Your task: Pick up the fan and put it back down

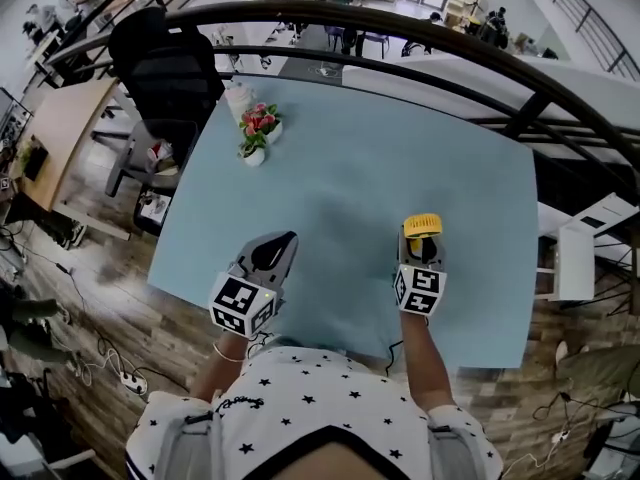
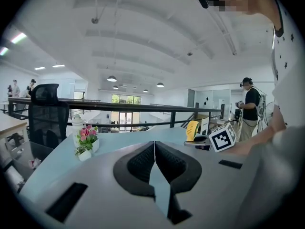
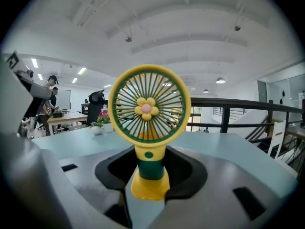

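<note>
A small yellow and green fan (image 3: pixel 149 113) with a flower at its hub stands upright between the jaws of my right gripper (image 3: pixel 150 173), which is shut on its green stem and yellow base. In the head view the fan (image 1: pixel 422 226) shows above the light blue table (image 1: pixel 370 178), held off the surface at the right gripper (image 1: pixel 421 253). From the left gripper view the fan (image 2: pixel 192 130) appears at the right, beside the marker cube (image 2: pixel 222 137). My left gripper (image 2: pixel 154 162) is shut with nothing in it and hovers over the table's near left part (image 1: pixel 272 255).
A pot of pink flowers (image 1: pixel 257 128) and a white jar (image 1: pixel 237 98) stand at the table's far left. A black office chair (image 1: pixel 170 73) sits beyond them. A dark railing (image 1: pixel 420 28) curves round the far side. White stools (image 1: pixel 572 260) stand at the right.
</note>
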{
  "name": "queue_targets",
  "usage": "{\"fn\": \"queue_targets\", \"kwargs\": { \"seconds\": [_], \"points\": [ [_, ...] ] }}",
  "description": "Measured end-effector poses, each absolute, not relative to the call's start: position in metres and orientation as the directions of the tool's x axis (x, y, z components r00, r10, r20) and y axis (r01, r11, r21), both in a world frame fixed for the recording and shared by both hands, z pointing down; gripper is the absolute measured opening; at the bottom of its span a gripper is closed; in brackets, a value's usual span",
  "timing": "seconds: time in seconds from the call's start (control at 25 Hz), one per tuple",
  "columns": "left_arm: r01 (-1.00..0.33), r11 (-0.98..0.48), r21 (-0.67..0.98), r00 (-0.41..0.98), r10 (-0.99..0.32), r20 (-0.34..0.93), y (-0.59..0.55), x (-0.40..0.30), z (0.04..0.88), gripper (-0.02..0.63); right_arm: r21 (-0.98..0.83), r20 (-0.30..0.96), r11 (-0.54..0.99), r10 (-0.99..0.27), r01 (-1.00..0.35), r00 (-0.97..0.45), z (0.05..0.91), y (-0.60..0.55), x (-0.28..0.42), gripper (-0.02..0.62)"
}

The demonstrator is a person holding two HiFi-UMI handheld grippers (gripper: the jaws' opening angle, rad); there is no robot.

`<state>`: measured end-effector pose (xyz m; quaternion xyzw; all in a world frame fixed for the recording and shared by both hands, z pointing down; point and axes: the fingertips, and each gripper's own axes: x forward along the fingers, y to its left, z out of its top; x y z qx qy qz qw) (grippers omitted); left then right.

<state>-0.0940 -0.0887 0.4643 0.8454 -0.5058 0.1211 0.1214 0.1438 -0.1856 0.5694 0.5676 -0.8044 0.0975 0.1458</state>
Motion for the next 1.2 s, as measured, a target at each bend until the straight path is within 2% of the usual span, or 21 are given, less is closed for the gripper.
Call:
{"fn": "queue_targets", "kwargs": {
  "seconds": [0.68, 1.2],
  "points": [
    [-0.866, -0.481, 0.137, 0.500, -0.831, 0.244, -0.100, -0.085, 0.454, 0.029, 0.029, 0.240, 0.383, -0.900, -0.923, -0.365, 0.480, -0.159, 0.136, 0.175],
    [-0.829, -0.541, 0.140, 0.559, -0.794, 0.239, -0.110, -0.066, 0.455, 0.029, 0.009, 0.185, 0.365, -0.916, -0.931, -0.357, 0.448, -0.137, 0.140, 0.175]
  ]
}}
